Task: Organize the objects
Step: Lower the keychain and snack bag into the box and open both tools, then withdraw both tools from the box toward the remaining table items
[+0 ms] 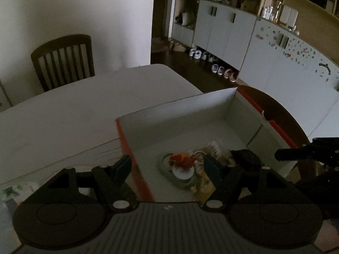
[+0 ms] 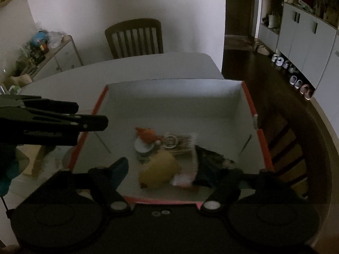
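A white cardboard box with a red rim (image 2: 246, 97) stands on the white table (image 2: 148, 67). In it lie an orange toy (image 2: 148, 135) on a round tin (image 2: 143, 148), a yellow object (image 2: 159, 169), a clear ring (image 2: 170, 140), a bundle of thin sticks (image 2: 186, 141) and a dark cloth (image 2: 209, 163). My right gripper (image 2: 173, 174) hangs open above the box's near end, with nothing between its pads. My left gripper (image 1: 167, 165) is open too. It straddles the box's left wall (image 1: 127, 154) and holds nothing. Each gripper shows in the other's view, the left gripper (image 2: 91, 115) and the right gripper (image 1: 284, 155).
A wooden chair (image 1: 63, 63) stands at the table's far side, and another chair (image 2: 286, 158) is by the box on the right. A low shelf with clutter (image 2: 42, 48) is far left. Cabinets with shoes (image 2: 296, 82) line the dark floor on the right.
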`<action>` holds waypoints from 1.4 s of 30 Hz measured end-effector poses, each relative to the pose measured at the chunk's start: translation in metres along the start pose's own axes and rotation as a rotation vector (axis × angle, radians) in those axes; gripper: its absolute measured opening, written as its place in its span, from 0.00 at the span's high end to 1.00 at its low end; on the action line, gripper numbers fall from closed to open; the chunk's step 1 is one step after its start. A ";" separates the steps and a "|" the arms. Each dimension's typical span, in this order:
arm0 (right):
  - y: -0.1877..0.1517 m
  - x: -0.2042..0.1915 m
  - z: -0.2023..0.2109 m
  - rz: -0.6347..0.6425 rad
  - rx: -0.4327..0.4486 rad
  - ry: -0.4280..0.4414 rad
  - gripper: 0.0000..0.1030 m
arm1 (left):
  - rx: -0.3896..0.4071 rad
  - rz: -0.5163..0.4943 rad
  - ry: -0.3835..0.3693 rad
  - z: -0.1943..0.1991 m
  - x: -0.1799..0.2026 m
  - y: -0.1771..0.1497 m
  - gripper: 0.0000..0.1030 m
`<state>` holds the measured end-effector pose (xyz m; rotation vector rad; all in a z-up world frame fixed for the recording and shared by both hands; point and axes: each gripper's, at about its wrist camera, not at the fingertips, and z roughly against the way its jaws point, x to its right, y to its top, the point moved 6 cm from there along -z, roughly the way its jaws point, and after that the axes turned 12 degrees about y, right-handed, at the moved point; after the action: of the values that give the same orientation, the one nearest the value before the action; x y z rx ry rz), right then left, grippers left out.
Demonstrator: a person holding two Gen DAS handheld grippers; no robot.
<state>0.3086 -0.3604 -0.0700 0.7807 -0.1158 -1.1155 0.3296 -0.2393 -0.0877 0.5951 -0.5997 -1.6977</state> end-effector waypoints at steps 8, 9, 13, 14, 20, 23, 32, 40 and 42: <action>-0.002 -0.050 -0.009 -0.002 0.011 0.009 0.20 | 0.027 -0.002 -0.007 0.032 -0.047 -0.021 0.20; -0.001 -0.056 -0.011 -0.004 0.011 0.010 0.20 | 0.029 -0.005 0.000 0.035 -0.054 -0.024 0.18; -0.001 -0.082 -0.022 0.004 0.005 0.016 0.20 | 0.021 0.016 0.013 0.041 -0.082 -0.037 0.16; -0.001 -0.089 -0.025 0.007 0.004 0.018 0.20 | 0.016 0.025 0.017 0.042 -0.091 -0.041 0.13; 0.003 -0.128 -0.043 0.032 -0.008 0.030 0.20 | 0.021 0.050 0.055 0.046 -0.133 -0.061 0.00; 0.006 -0.145 -0.054 0.037 -0.019 0.033 0.20 | 0.000 0.076 0.067 0.043 -0.153 -0.072 0.00; 0.018 -0.189 -0.092 0.070 -0.064 0.033 0.20 | -0.063 0.157 0.167 0.029 -0.213 -0.118 0.00; 0.036 -0.225 -0.138 0.127 -0.130 0.065 0.20 | -0.147 0.207 0.187 0.005 -0.238 -0.150 0.00; 0.041 -0.237 -0.153 0.173 -0.151 0.068 0.20 | -0.171 0.222 0.188 -0.001 -0.240 -0.157 0.00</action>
<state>0.2999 -0.0761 -0.0888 0.6597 -0.0400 -0.9220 0.2633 0.0250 -0.1771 0.5372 -0.3672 -1.4490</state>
